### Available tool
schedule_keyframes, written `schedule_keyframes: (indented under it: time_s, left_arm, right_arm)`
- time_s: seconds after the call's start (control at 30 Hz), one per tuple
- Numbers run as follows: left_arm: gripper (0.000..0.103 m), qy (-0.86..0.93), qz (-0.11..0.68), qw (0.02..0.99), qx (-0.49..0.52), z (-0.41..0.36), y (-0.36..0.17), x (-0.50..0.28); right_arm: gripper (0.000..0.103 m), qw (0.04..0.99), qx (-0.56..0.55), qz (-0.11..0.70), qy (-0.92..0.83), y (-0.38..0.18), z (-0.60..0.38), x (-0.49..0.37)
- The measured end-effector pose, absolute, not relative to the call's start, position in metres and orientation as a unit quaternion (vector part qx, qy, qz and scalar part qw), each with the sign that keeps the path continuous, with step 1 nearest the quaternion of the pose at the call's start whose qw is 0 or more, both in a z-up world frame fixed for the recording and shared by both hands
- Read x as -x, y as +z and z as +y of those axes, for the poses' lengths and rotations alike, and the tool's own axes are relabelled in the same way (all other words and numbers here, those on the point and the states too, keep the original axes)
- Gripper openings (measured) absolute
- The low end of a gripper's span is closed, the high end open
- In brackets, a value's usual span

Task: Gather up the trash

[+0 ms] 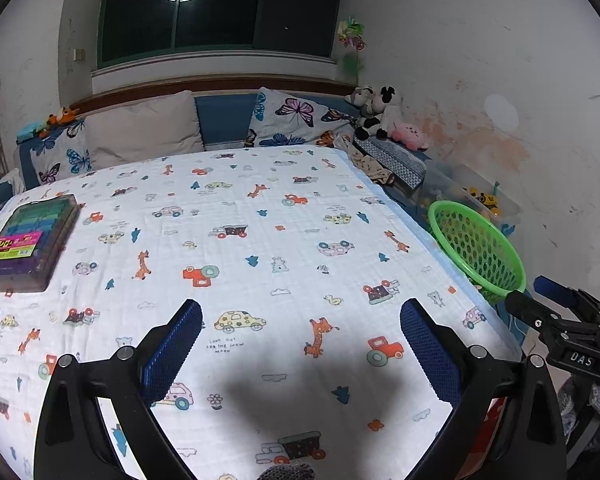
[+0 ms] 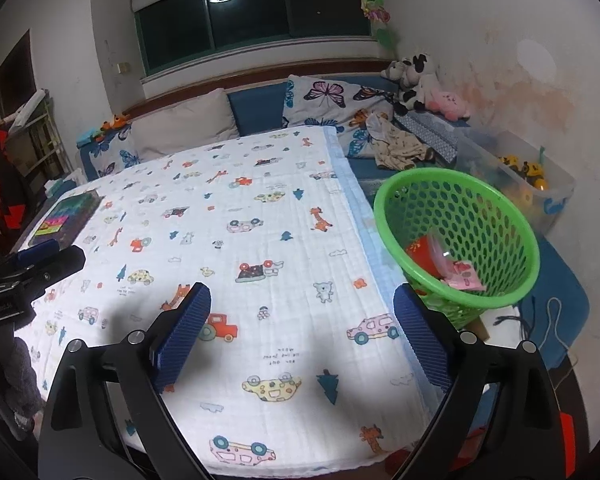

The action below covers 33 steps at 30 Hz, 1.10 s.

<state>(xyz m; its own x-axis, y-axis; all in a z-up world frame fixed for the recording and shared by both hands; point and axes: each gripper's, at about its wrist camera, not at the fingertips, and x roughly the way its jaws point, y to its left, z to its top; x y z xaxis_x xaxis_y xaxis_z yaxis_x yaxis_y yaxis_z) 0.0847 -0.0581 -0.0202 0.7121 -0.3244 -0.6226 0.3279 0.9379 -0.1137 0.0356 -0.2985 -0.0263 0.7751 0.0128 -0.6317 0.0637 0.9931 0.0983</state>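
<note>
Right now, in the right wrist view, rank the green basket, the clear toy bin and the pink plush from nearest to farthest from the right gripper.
From the right gripper:
1. Green basket, just right, off the bed's edge.
2. Clear toy bin, behind it by the wall.
3. Pink plush, far right corner by the pillows.

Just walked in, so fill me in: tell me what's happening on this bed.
A person is collecting trash with two handheld grippers. The left gripper and right gripper both hover open and empty over the patterned blanket. The green basket at the bed's right edge already holds a red piece and pink wrappers. A marker box lies at the left.
</note>
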Motion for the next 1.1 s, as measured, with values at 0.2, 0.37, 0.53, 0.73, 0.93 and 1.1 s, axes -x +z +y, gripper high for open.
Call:
schedule_keyframes:
  time_s: [0.2,0.37,0.53,0.73,0.93,1.1]
  left_arm:
    - [0.096,-0.162,0.329,0.930,-0.010,-0.0573,-0.0206,-0.0822]
    - [0.096,-0.157,0.329,0.931,-0.007,-0.0557,-0.0205,-0.0814]
    - [0.096,-0.156,0.332,0.930,-0.009,-0.0577,-0.0232,-0.0785]
    - [0.096,-0.154,0.331,0.931,-0.017,-0.0608,-0.0239,-0.0757]
    - [0.096,-0.156,0.333,0.930,-0.019,-0.0624,-0.0245,-0.0759]
    - [0.096,-0.156,0.335,0.929,-0.018,-0.0632,-0.0251,-0.0757]
  right_arm:
    - [0.093,0.941,-0.055,0.334,-0.013,-0.0267,-0.2962,-0.0334]
    - [0.093,0.941,-0.056,0.332,-0.014,-0.0258,-0.2952,-0.0317]
    - [0.093,0.942,-0.057,0.331,-0.018,-0.0234,-0.2974,-0.0300]
    - [0.093,0.942,-0.063,0.330,-0.021,-0.0234,-0.3016,-0.0295]
    - [0.093,0.941,-0.064,0.331,-0.021,-0.0237,-0.3026,-0.0294]
    - [0.093,0.941,-0.064,0.331,-0.021,-0.0245,-0.3030,-0.0293]
